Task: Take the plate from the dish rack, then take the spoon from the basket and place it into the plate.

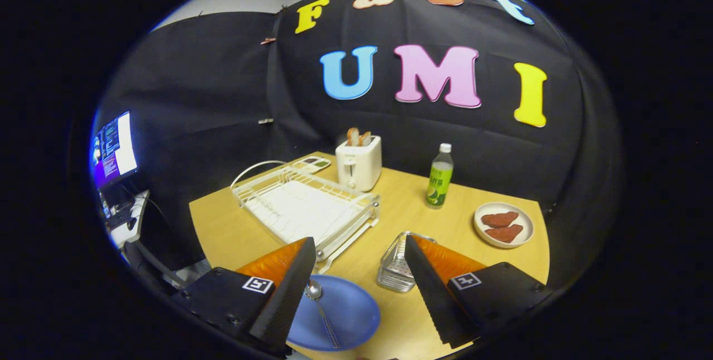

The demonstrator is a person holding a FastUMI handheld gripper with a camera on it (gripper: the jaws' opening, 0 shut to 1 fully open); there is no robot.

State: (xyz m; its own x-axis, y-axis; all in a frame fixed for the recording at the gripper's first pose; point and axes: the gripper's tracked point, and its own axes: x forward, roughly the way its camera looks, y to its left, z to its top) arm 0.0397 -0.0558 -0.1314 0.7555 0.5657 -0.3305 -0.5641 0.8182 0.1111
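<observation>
Bare tabletop (412,315) between parted fingers (289,287).

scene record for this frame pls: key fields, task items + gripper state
plate: blue plate on the table, between the fingers
spoon: spoon lying in the plate, bowl end by the left finger
dish rack: white dish rack beyond the fingers, no dishes in it
basket: metal basket by the right finger
gripper: gripper open, fingers apart, holding nothing
task state: spoon is in the plate
</observation>
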